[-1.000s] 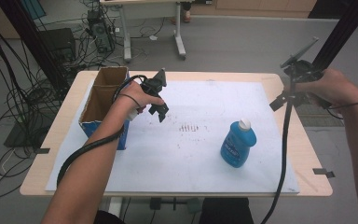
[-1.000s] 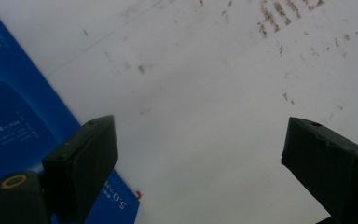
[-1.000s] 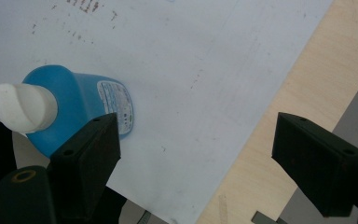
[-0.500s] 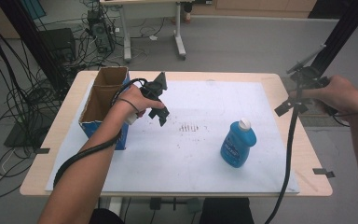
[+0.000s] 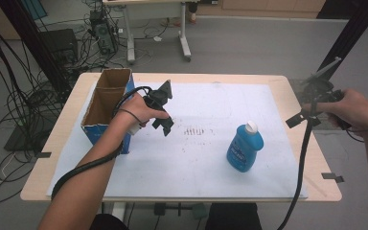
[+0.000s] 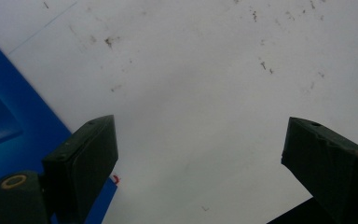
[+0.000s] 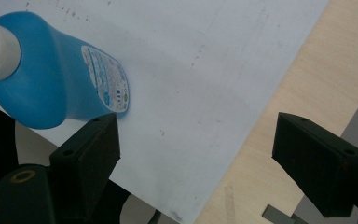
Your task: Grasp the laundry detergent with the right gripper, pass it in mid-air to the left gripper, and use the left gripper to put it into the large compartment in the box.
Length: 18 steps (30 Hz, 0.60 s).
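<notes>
A blue bottle (image 5: 244, 146) with a white cap stands upright on the white sheet (image 5: 206, 143), right of centre; in the right gripper view the bottle (image 7: 51, 74) fills the upper left. My left gripper (image 5: 164, 125) hovers open over the sheet beside the blue cardboard box (image 5: 106, 103). In its own view the left gripper (image 6: 200, 154) has nothing between its jaws. My right gripper (image 5: 299, 119) is open past the table's right edge, well right of the bottle. Seen from its own camera, the right gripper (image 7: 196, 154) is empty.
The open-topped box stands at the table's left side, and its blue wall (image 6: 9, 112) appears at the left of the left gripper view. Bare wooden table edge (image 7: 279, 112) borders the sheet. Cables, a computer and a desk frame lie on the floor beyond.
My right hand has drifted right and a little down, away from the table's corner. My left hand has shifted slightly toward the near side. Bottle and box are unmoved.
</notes>
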{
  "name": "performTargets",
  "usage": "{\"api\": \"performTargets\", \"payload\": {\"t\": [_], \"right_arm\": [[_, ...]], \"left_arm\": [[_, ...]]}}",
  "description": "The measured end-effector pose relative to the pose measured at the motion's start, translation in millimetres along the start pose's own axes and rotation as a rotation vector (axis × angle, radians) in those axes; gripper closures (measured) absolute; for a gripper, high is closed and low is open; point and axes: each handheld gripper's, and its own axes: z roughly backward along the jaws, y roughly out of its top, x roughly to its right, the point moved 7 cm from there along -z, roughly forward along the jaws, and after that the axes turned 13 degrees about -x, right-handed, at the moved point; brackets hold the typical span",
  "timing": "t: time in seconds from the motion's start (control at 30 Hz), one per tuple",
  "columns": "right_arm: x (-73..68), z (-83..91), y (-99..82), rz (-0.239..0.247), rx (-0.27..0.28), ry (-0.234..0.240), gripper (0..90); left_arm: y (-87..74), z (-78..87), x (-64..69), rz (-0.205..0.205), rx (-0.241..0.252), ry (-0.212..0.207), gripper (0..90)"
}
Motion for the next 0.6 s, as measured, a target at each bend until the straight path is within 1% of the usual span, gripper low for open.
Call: {"api": "performTargets", "payload": {"t": [0.23,0.3,0.33,0.43,0.53,0.6], "right_arm": [[-1.8,-4.7,-7.4,0.002,0.003,-0.005,14.4],[-2.4,-6.7,-10.1,0.004,0.004,-0.005,14.5],[-3.0,-8.6,-13.1,0.006,0.003,-0.006,14.4],[-4.1,-10.7,-16.0,0.008,0.003,-0.004,14.4],[-7.2,-14.1,-21.7,0.021,0.01,-0.006,14.4],[-9.2,-16.1,-23.9,0.028,0.013,-0.005,14.4]], "left_arm": [[-4.3,-5.6,3.3,-0.01,-0.001,0.004,10.6],[-5.8,-8.0,5.0,-0.009,0.002,0.0,10.6],[-7.5,-10.2,7.2,-0.014,0.002,-0.01,10.6],[-9.3,-11.5,7.7,-0.019,-0.001,0.0,10.6],[-12.1,-14.1,9.3,-0.02,-0.001,-0.008,10.6],[-13.4,-15.4,8.7,-0.025,-0.007,-0.003,10.6]]}}
